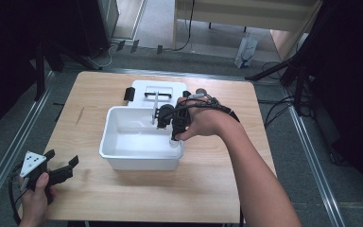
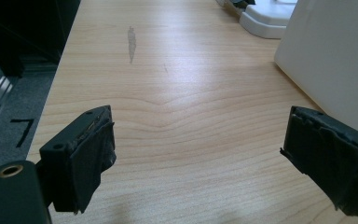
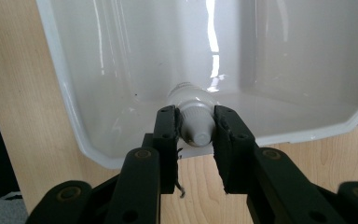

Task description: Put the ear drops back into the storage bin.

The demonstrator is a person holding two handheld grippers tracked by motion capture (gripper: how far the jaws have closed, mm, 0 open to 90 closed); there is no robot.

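The pale wooden counter (image 1: 208,189) carries everything here. Just ahead of my right gripper (image 3: 196,122) and below it sits the white rectangular plastic tub (image 1: 123,156), open-topped and glossy inside. Beyond the tub, on the far side from my hand, lies its flat white lid with a black handle (image 1: 168,87).

My right gripper is clamped on a small white plastic bottle with a ribbed screw cap (image 3: 192,109); the jaws pinch the cap from both sides, and the body points away from me, down into the tub near its close rim. Whether the bottle's far end already touches the tub floor I can't quite tell, because glare on the plastic hides the contact.

I judge the bottle to be light and stiff, with smooth slick walls, so the ribbed cap is the sensible hold: it gives the pads something to bite. A grip on the body would likely slide. It doesn't look fragile, though it could roll once let go on that shiny floor.

My left gripper (image 2: 200,154) rests low over bare counter, well apart from the tub's outer wall to its right, jaws spread wide with nothing between them.
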